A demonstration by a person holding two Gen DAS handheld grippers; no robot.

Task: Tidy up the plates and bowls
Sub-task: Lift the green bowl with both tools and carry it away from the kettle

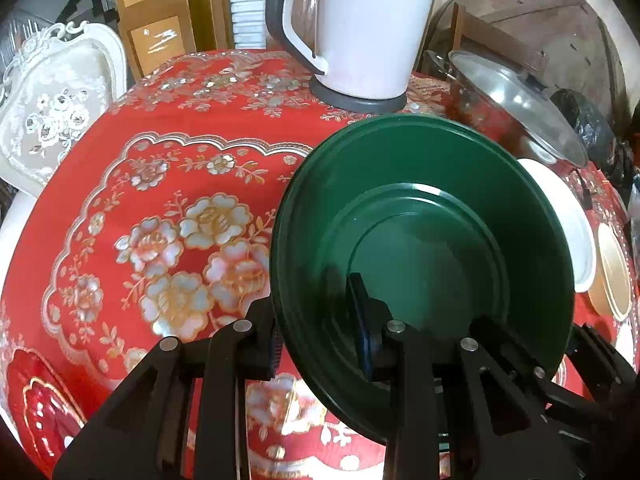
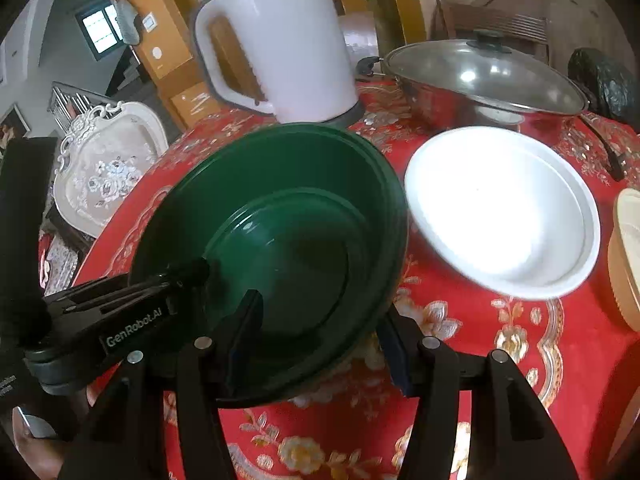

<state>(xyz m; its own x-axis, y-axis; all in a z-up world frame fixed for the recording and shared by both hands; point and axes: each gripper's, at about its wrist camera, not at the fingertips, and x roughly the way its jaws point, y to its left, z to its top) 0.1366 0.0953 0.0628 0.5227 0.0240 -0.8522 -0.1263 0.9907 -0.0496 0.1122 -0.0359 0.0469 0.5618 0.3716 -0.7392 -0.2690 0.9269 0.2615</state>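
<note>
A dark green plate (image 1: 420, 216) is held tilted above the red tablecloth. My left gripper (image 1: 316, 324) is shut on its left rim, one finger inside and one outside. My right gripper (image 2: 320, 340) straddles the plate's (image 2: 280, 236) near right rim, one finger inside and one outside; the jaws stand wide and whether they pinch it is unclear. The left gripper also shows in the right wrist view (image 2: 188, 276). A white bowl (image 2: 504, 212) sits right of the plate. A beige bowl (image 2: 628, 256) lies at the far right edge.
A white electric kettle (image 2: 280, 40) stands behind the plate. A steel pot with a glass lid (image 2: 484, 76) is at the back right, a black bag (image 2: 604, 80) beyond it. An ornate white chair (image 1: 60, 104) stands left of the round table (image 1: 168, 184).
</note>
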